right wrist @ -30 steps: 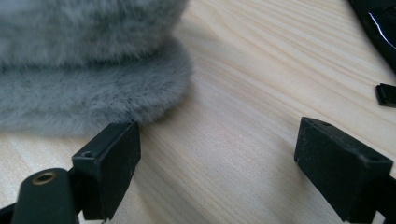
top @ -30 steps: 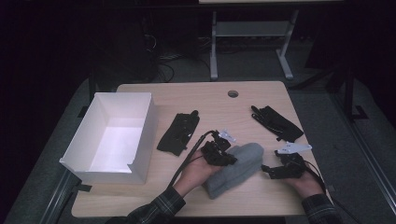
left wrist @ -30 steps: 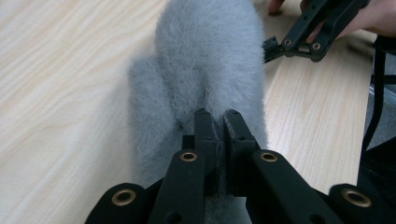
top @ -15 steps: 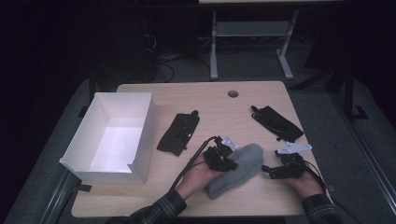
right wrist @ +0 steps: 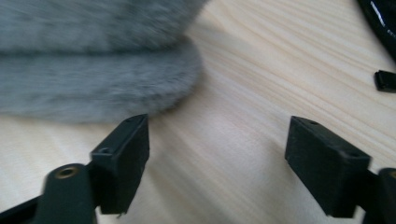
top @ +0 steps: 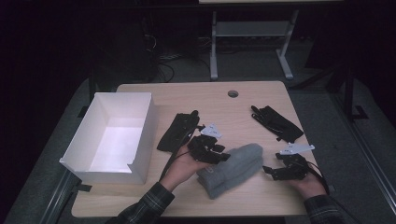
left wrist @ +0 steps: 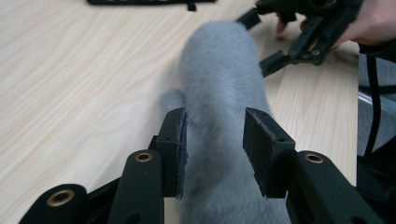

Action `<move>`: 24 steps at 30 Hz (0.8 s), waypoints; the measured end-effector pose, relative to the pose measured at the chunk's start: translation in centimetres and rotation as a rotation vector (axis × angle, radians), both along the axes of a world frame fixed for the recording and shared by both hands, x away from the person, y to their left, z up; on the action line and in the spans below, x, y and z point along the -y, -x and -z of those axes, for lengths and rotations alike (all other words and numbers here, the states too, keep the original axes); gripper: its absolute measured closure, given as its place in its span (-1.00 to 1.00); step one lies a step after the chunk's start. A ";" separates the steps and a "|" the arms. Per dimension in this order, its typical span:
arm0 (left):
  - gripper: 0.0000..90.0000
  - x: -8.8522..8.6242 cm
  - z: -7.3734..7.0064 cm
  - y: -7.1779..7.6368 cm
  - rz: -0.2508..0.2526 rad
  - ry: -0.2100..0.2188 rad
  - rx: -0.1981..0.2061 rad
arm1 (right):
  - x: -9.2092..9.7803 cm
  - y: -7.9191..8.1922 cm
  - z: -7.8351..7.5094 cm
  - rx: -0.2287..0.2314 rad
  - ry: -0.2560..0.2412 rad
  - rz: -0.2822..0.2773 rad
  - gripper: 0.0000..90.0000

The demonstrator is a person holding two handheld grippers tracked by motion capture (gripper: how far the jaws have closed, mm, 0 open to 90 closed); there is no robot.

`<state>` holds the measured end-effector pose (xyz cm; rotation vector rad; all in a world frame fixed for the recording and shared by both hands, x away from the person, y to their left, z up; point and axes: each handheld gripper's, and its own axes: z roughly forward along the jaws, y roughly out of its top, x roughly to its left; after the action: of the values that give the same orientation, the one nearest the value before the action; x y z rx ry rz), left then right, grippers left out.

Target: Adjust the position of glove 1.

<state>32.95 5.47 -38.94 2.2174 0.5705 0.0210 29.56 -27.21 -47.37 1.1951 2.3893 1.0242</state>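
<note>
A pair of grey fuzzy mittens [top: 231, 169] lies stacked at the table's front middle. My left gripper [top: 219, 155] rests on their left end. In the left gripper view its jaws [left wrist: 215, 119] press in on both sides of the grey mitten [left wrist: 219, 70]. My right gripper [top: 270, 171] stands open on the table just right of the mittens. In the right gripper view its jaws [right wrist: 219, 126] are wide apart over bare wood, with the mittens' end [right wrist: 93, 79] at the upper left. A black glove [top: 178, 132] lies behind the left gripper, and another black glove [top: 276, 122] at the right.
A white open box [top: 112, 135] stands at the table's left side. A round cable hole [top: 232, 93] is near the far edge. The table's right edge is close beside the right hand. A desk frame [top: 252, 42] stands on the floor beyond.
My left gripper has shifted slightly left along the grey mittens. The right gripper and the mittens have hardly moved.
</note>
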 end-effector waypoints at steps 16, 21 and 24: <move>0.37 -5.1 2.5 0.6 -0.054 -0.037 -0.022 | -1.7 2.7 -1.2 -0.045 -0.047 -0.143 0.54; 0.96 -4.9 4.1 0.2 -0.039 -0.170 -0.065 | -4.5 3.4 -1.2 -0.126 -0.086 -0.319 0.96; 0.99 -4.7 4.6 0.4 -0.023 -0.173 -0.089 | -5.3 3.5 -0.9 -0.142 -0.081 -0.356 0.97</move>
<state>32.56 10.17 -43.53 2.3889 0.6650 -0.0171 26.04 -21.95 -46.50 0.9112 2.7651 1.1836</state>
